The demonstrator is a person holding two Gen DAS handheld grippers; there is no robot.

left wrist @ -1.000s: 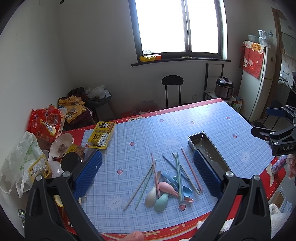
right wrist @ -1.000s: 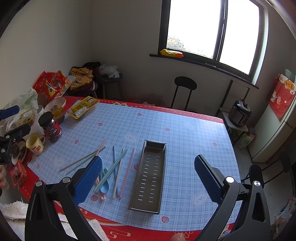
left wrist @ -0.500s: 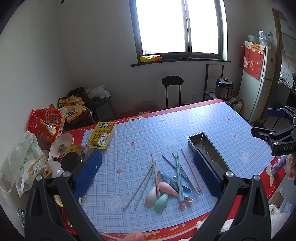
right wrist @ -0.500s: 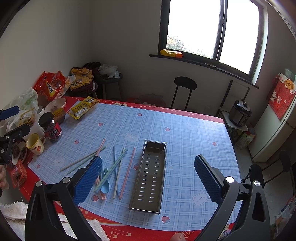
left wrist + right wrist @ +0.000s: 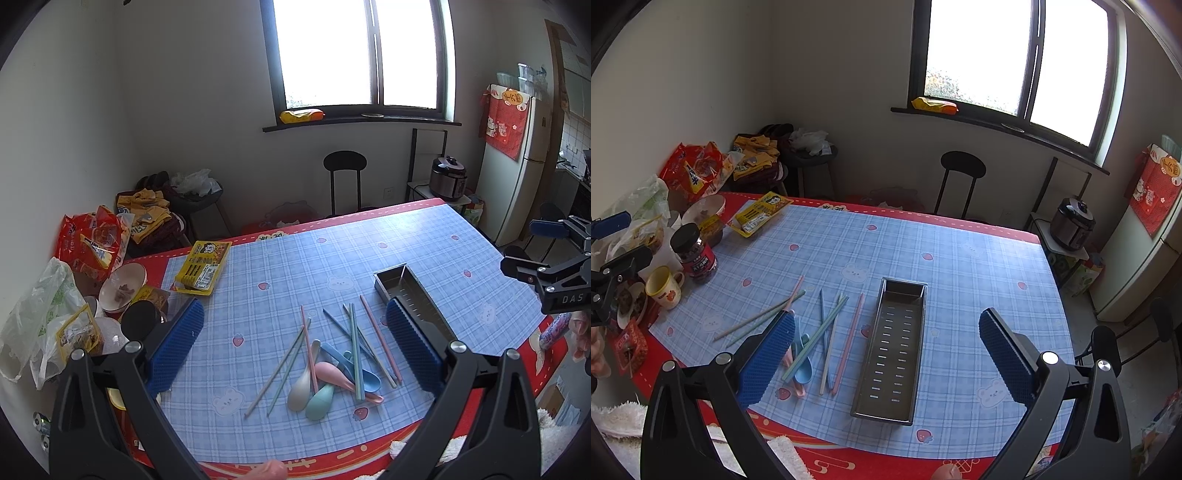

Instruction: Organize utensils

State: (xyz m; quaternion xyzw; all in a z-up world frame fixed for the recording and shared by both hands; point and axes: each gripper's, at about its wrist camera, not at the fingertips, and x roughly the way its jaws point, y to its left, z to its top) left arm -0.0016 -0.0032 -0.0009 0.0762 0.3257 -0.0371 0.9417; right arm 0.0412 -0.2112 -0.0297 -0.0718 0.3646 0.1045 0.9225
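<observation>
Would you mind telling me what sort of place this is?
Likely a home kitchen-dining room: a refrigerator, a rice cooker and a table with chopsticks and spoons.

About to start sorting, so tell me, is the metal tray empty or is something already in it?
Empty. The metal tray shows only its bare slotted floor; the chopsticks lie beside it.

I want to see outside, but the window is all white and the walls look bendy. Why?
In the left wrist view the bright window is glare-washed pure white; in the right wrist view the same window shows faint greenery. Both fisheye views curve the walls and blacken the corners, while the grey perforated metal tray stays sharp.
</observation>
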